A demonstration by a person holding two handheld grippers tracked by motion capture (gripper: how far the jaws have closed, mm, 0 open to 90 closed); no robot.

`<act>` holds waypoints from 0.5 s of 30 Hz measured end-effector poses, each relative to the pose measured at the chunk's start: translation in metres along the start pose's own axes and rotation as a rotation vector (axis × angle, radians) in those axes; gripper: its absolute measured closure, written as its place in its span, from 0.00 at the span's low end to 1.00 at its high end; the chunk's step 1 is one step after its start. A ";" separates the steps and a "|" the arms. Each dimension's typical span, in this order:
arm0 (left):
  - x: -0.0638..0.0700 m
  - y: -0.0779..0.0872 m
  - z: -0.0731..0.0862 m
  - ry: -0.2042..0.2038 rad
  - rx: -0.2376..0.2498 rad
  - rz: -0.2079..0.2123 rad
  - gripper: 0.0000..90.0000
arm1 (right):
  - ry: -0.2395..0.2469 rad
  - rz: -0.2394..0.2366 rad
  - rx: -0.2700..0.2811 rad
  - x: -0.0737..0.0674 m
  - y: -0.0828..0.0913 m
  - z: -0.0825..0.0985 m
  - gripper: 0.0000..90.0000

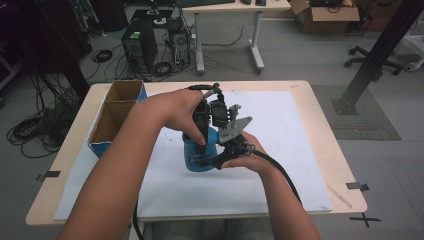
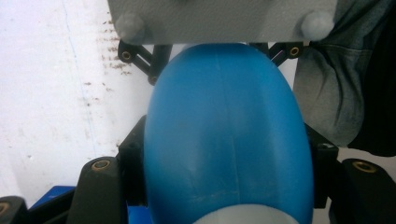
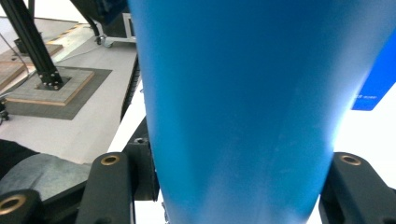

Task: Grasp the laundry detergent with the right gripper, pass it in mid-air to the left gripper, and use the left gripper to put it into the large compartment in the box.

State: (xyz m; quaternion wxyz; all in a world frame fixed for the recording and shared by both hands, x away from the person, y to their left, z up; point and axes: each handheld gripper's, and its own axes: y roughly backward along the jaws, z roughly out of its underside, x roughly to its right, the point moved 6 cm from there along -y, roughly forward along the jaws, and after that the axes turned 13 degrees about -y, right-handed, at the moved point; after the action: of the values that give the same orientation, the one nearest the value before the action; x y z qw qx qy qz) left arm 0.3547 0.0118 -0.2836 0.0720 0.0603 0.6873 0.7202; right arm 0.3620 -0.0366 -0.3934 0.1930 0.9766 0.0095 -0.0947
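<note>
A blue plastic bottle (image 1: 196, 159) is held just above the white sheet (image 1: 285, 135) near the table's middle. My left gripper (image 1: 201, 142) comes down on it from above, and in the left gripper view both black jaws press the blue bottle's (image 2: 226, 130) sides, with a whitish cap end (image 2: 245, 216) nearest the camera. My right gripper (image 1: 220, 157) grips it from the right side. In the right gripper view the bottle's body (image 3: 243, 93) sits tight between the jaws. The right gripper's grey plate (image 2: 219, 18) lies just beyond the bottle.
An open cardboard box (image 1: 116, 114) with blue sides stands at the table's left edge, close to my left forearm. Beyond the table are a computer tower (image 1: 139, 46), floor cables and a desk. A black frame post (image 1: 380, 55) stands at the right.
</note>
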 end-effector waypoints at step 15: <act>0.001 0.002 -0.002 -0.002 0.003 -0.008 0.42 | -0.026 0.034 0.035 0.003 0.004 0.000 0.31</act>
State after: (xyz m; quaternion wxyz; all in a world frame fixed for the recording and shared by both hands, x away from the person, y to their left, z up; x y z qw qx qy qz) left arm 0.3538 0.0098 -0.2813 0.0753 0.0585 0.6886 0.7188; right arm 0.3649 -0.0404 -0.3920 0.1775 0.9785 -0.0114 -0.1044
